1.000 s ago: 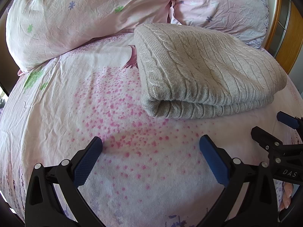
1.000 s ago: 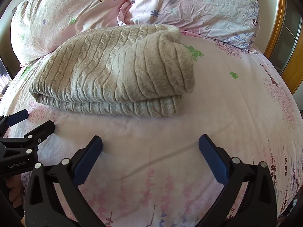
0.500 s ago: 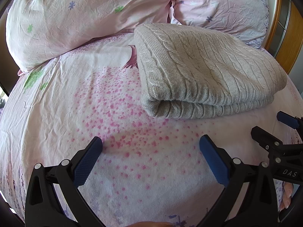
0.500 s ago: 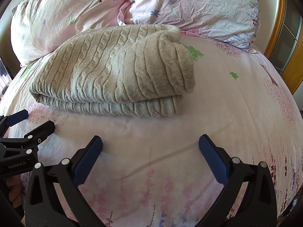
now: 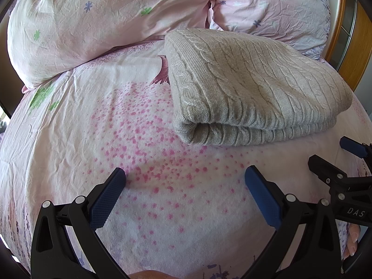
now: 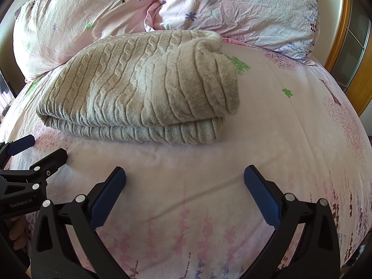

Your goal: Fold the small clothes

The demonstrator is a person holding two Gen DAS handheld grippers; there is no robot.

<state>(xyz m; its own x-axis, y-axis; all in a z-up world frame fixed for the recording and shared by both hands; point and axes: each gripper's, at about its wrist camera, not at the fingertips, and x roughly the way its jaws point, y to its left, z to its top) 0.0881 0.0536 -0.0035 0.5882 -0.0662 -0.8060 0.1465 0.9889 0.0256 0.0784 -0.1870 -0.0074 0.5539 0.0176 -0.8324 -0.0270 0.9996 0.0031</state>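
A grey cable-knit sweater lies folded in a thick stack on the pink bed sheet; it also shows in the right wrist view, with a rolled sleeve on top at its right end. My left gripper is open and empty, low over the sheet in front of the sweater's left end. My right gripper is open and empty in front of the sweater's right end. Each gripper shows at the edge of the other's view: the right one, the left one.
Two pink floral pillows lie behind the sweater at the head of the bed. A wooden frame stands at the far right. Bare sheet lies left of the sweater and to its right.
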